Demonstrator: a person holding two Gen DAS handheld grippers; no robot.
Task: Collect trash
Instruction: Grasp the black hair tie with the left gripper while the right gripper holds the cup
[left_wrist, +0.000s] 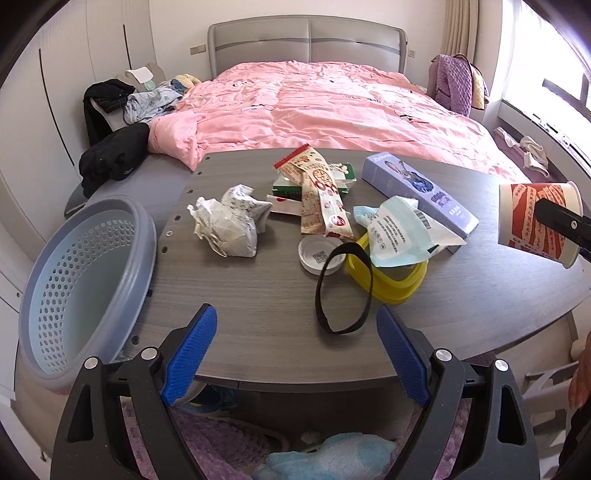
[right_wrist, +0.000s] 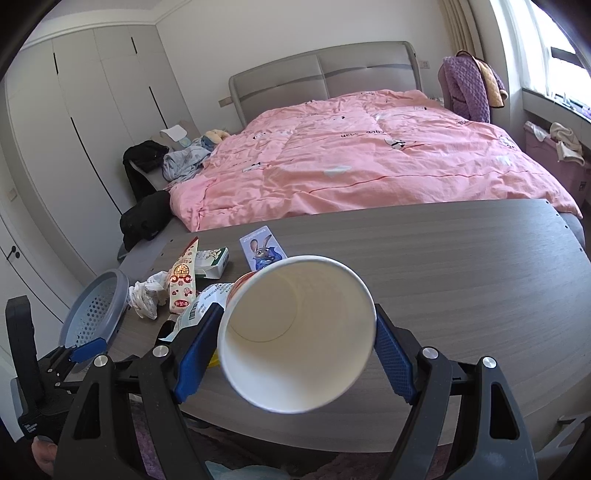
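Observation:
My right gripper (right_wrist: 299, 332) is shut on a red-and-white paper cup (right_wrist: 295, 332), held above the table with its empty mouth facing the camera; the cup also shows in the left wrist view (left_wrist: 535, 221) at the far right. My left gripper (left_wrist: 295, 332) is open and empty over the table's near edge. On the grey table (left_wrist: 258, 295) lie crumpled white paper (left_wrist: 229, 221), snack wrappers (left_wrist: 317, 195), a light-blue packet (left_wrist: 402, 232), a white lid (left_wrist: 317, 254), a black band (left_wrist: 343, 288), a yellow ring (left_wrist: 388, 280), a purple box (left_wrist: 417, 188). A grey perforated basket (left_wrist: 85, 288) stands at the table's left.
A bed with a pink quilt (left_wrist: 317, 107) lies behind the table. Clothes (left_wrist: 118, 122) are piled at its left. A purple rug and a blue fluffy item (left_wrist: 332, 461) lie on the floor below. A window (left_wrist: 554, 92) is at right.

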